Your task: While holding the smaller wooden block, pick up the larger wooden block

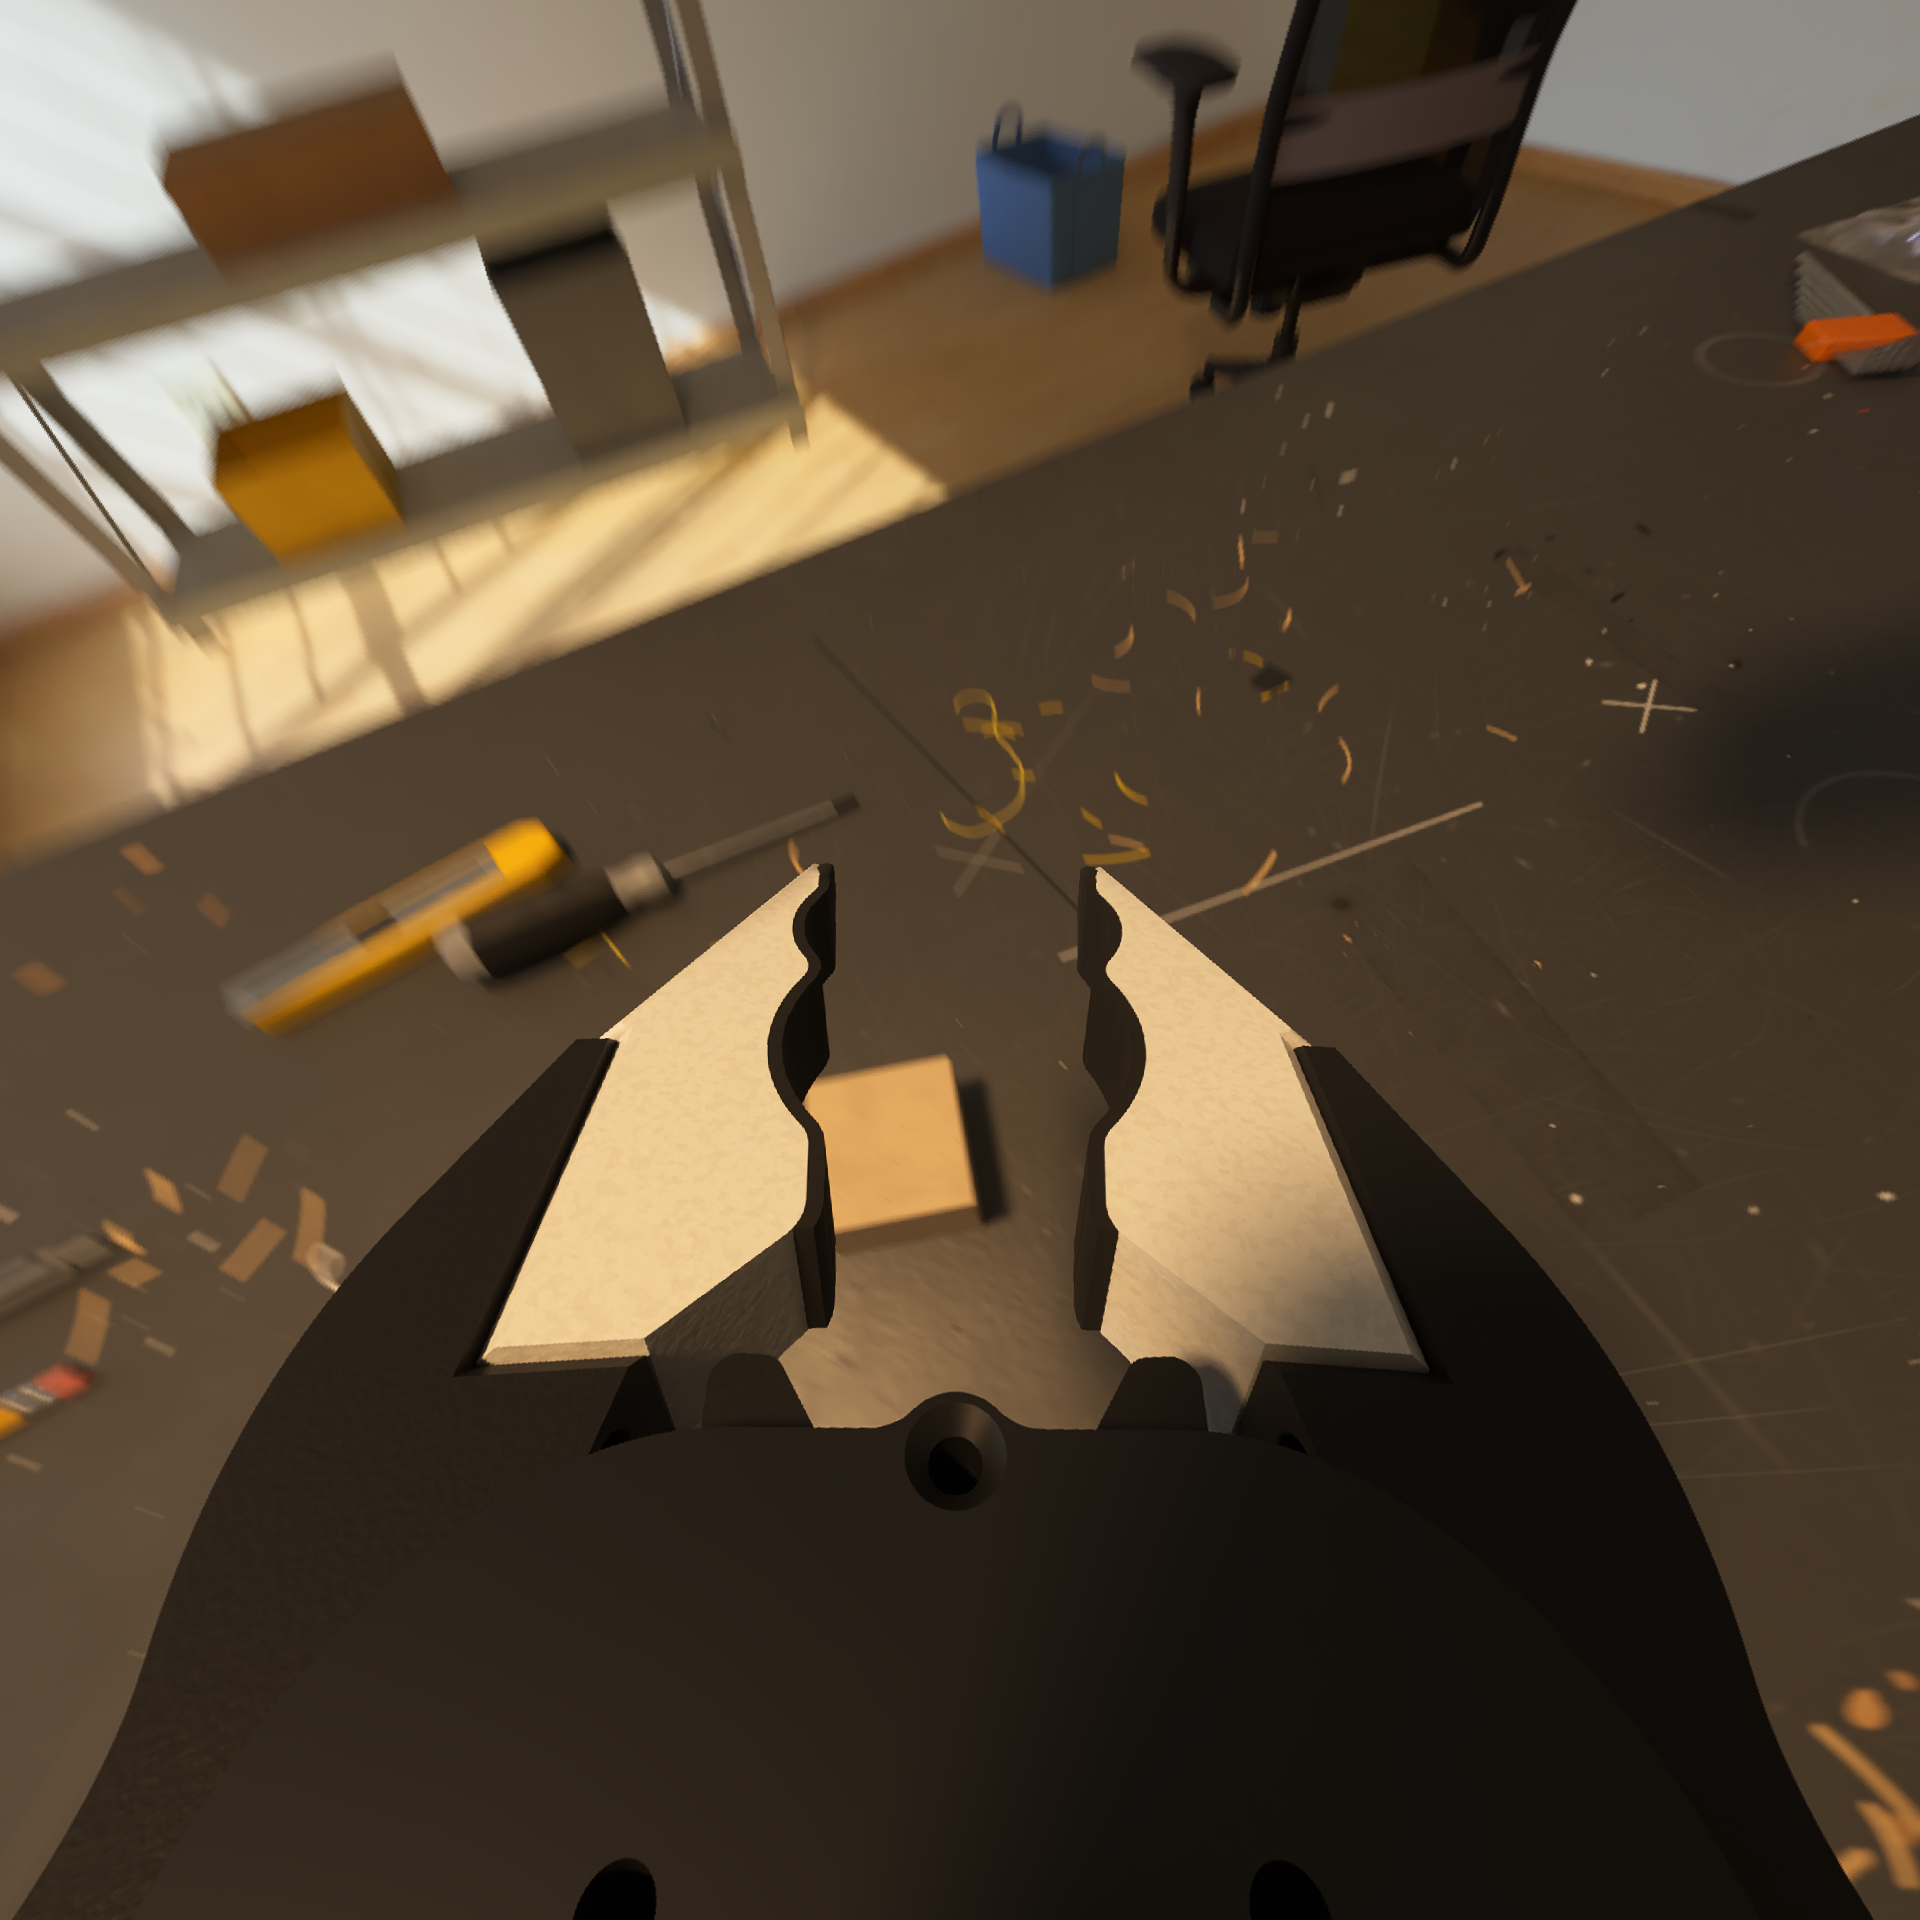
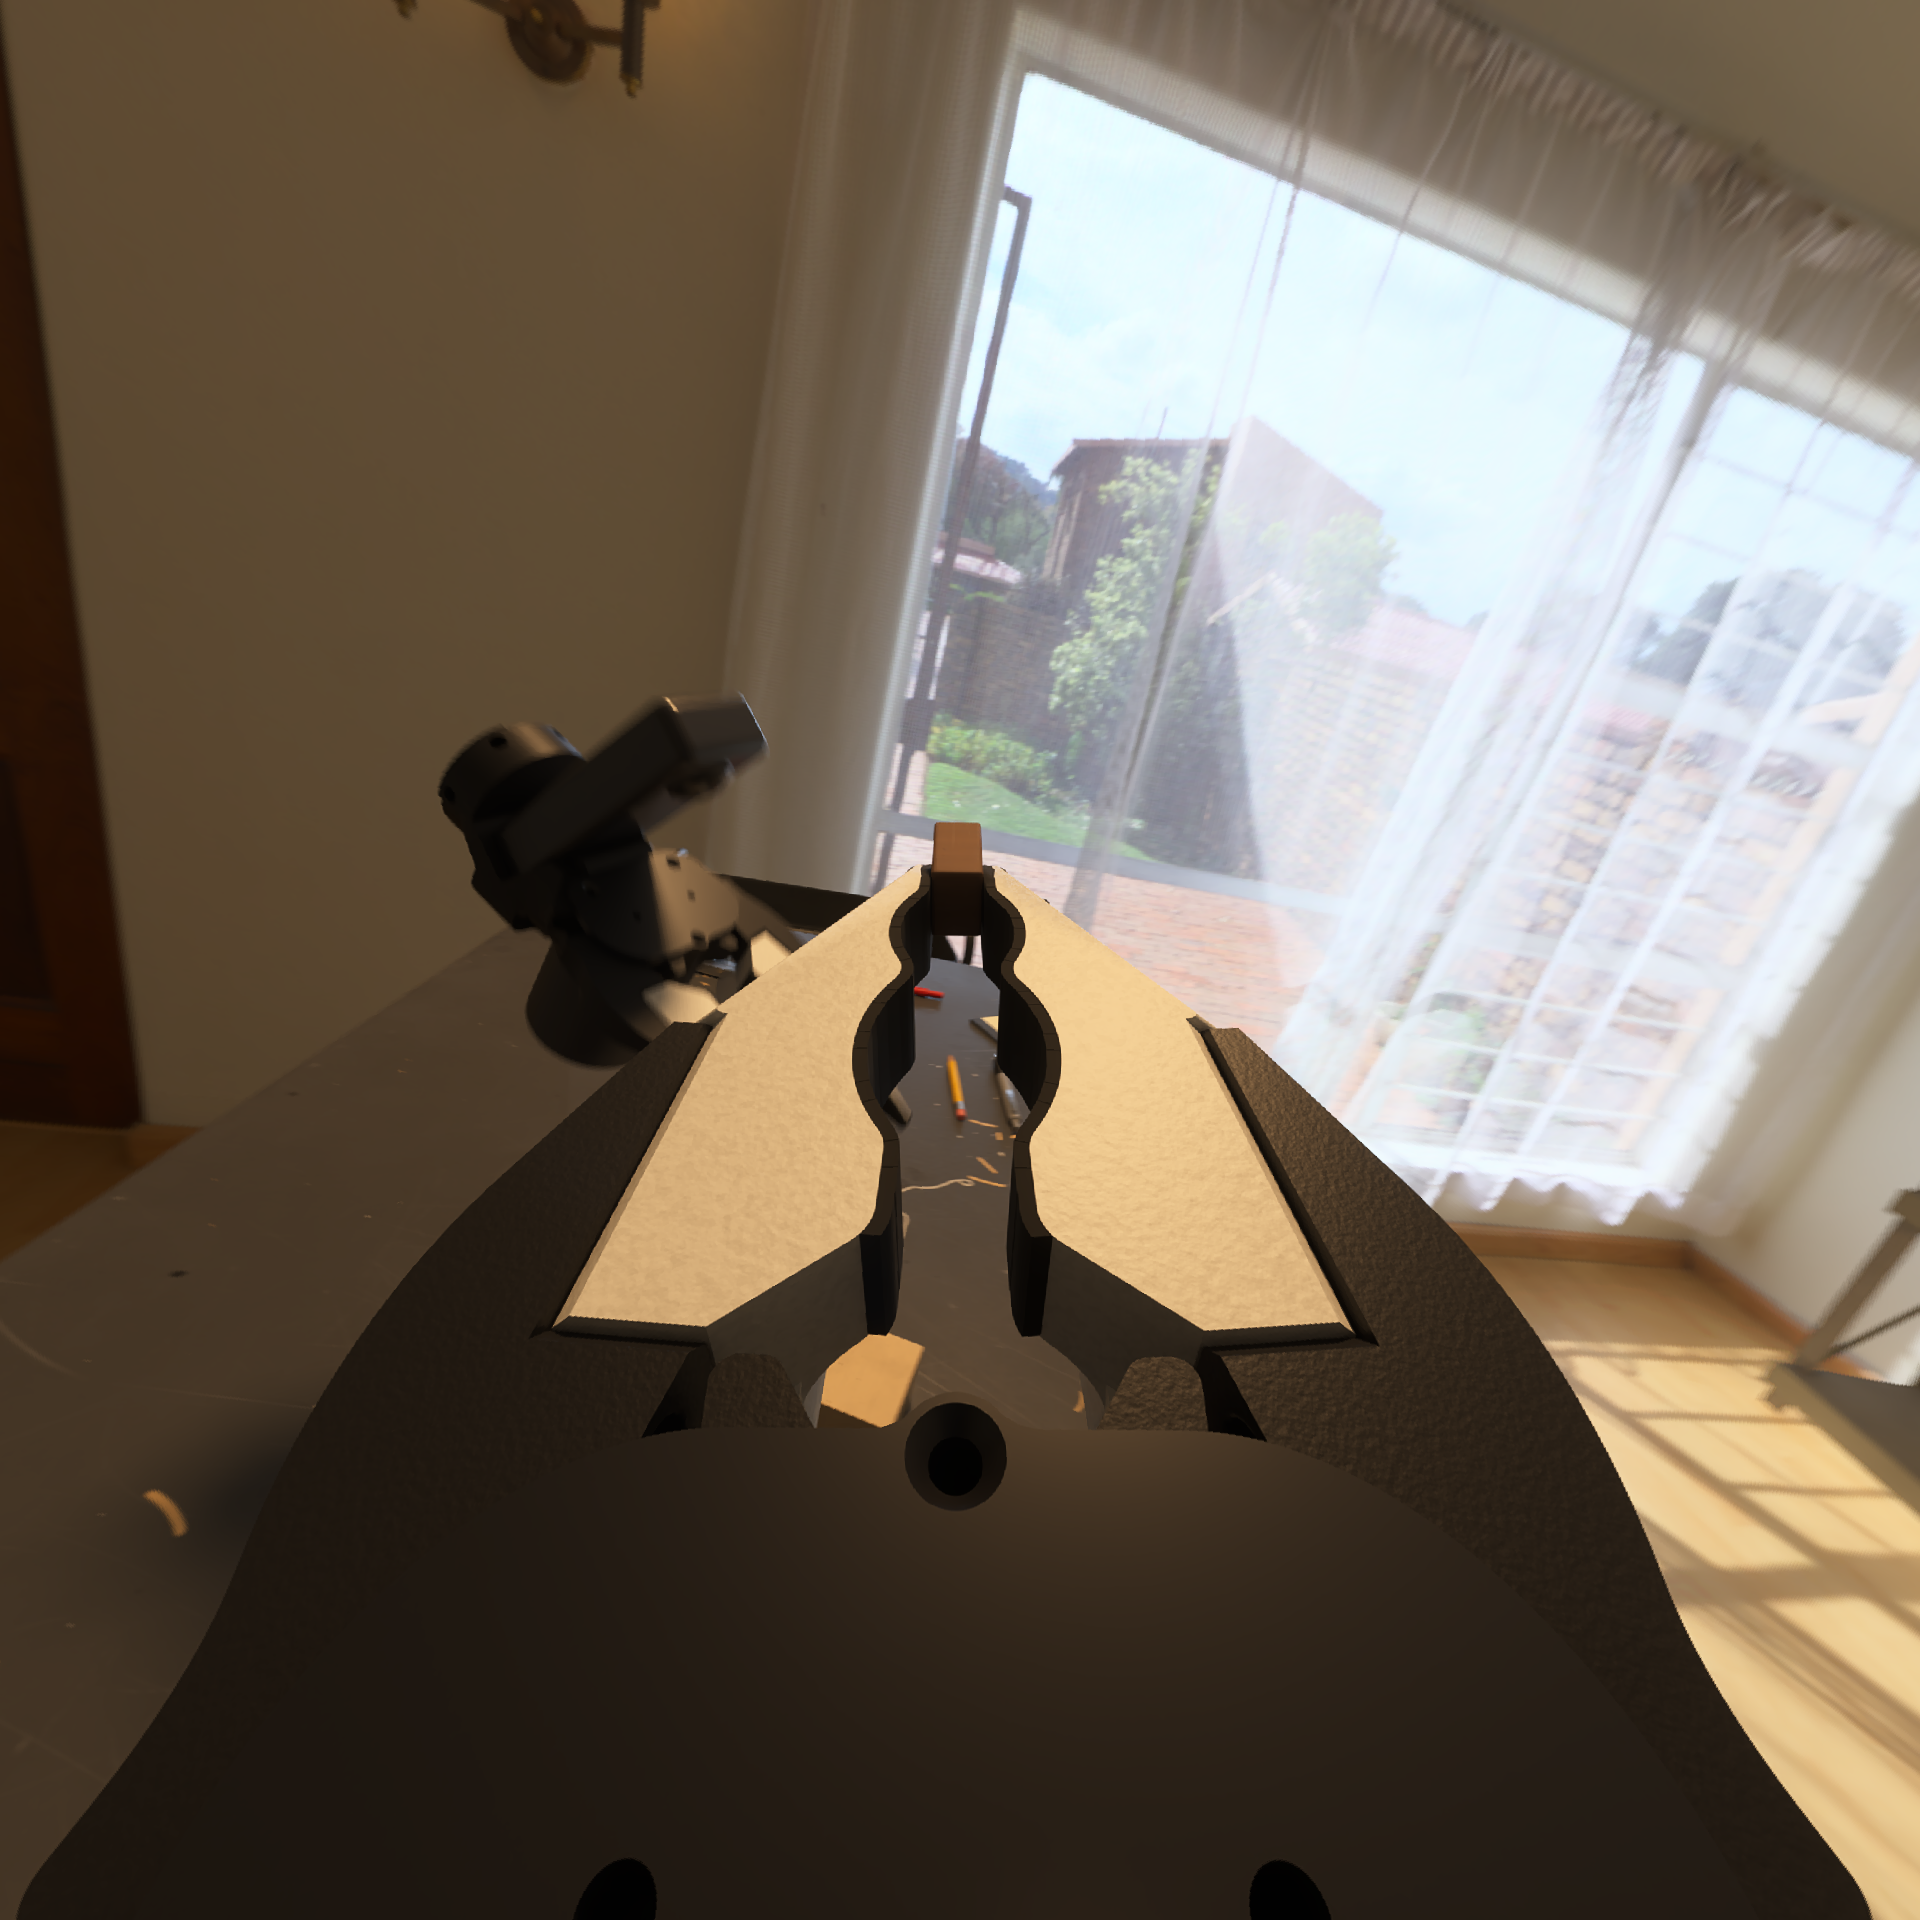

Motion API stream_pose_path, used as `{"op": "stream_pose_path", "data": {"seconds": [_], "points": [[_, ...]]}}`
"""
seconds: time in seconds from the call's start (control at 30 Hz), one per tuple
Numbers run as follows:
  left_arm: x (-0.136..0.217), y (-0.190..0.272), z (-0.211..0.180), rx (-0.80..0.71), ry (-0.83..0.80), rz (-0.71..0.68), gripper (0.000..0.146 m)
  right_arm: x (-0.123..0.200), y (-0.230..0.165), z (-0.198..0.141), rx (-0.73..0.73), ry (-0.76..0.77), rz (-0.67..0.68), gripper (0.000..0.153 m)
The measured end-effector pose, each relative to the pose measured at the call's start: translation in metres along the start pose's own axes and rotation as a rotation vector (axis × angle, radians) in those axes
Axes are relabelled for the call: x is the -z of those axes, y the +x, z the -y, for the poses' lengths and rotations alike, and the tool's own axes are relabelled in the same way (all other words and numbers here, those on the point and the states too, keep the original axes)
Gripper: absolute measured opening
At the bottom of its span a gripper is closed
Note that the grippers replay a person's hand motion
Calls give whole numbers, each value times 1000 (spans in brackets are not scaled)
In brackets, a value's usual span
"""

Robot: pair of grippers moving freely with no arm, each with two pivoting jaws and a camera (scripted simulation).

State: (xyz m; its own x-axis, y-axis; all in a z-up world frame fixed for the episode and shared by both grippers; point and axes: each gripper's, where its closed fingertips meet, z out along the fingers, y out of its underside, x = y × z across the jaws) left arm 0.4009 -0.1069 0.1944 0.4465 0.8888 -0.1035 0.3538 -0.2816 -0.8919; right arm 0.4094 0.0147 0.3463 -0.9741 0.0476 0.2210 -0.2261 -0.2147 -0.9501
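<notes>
My right gripper (image 2: 957,883) pinches smaller wooden block (image 2: 957,868) at its tips, mid-frame. Left gripper (image 1: 956,883) spread wide, hanging over larger wooden block (image 1: 902,1143) flat on dark table (image 1: 1455,1039), frame center.

The larger wooden block (image 1: 899,1143) looks pale, smooth and matt. The bench (image 1: 1507,1039) is dark, dull and scratched, littered with wood shavings (image 1: 997,769). The left gripper (image 1: 956,894) has grainy cream fingers (image 1: 686,1122) in matt black, probably plastic, shells.
</notes>
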Motion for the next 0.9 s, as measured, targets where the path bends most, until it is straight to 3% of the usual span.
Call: {"op": "stream_pose_path", "data": {"seconds": [0.1,0.2,0.27,0.37,0.53,0.63,0.73,0.9], "points": [[-32,4,-46,110,-174,9,54,14,0,16,71,12,-31,8],[-49,-4,-87,87,-283,123,69,22,-6,28,100,31,-18,8],[-53,-17,-112,44,-340,248,74,25,-9,33,114,43,-17,8],[-59,-30,-141,36,-401,328,79,28,-12,35,140,37,-9,8],[-73,-38,-170,183,-410,296,91,28,-13,36,128,39,4,8],[-79,-35,-174,255,-374,203,91,28,-13,36,132,37,4,8],[-82,-31,-173,233,-359,154,90,27,-13,35,124,40,11,8],[-86,-24,-169,179,-346,90,70,22,-14,29,116,19,21,8]]}}
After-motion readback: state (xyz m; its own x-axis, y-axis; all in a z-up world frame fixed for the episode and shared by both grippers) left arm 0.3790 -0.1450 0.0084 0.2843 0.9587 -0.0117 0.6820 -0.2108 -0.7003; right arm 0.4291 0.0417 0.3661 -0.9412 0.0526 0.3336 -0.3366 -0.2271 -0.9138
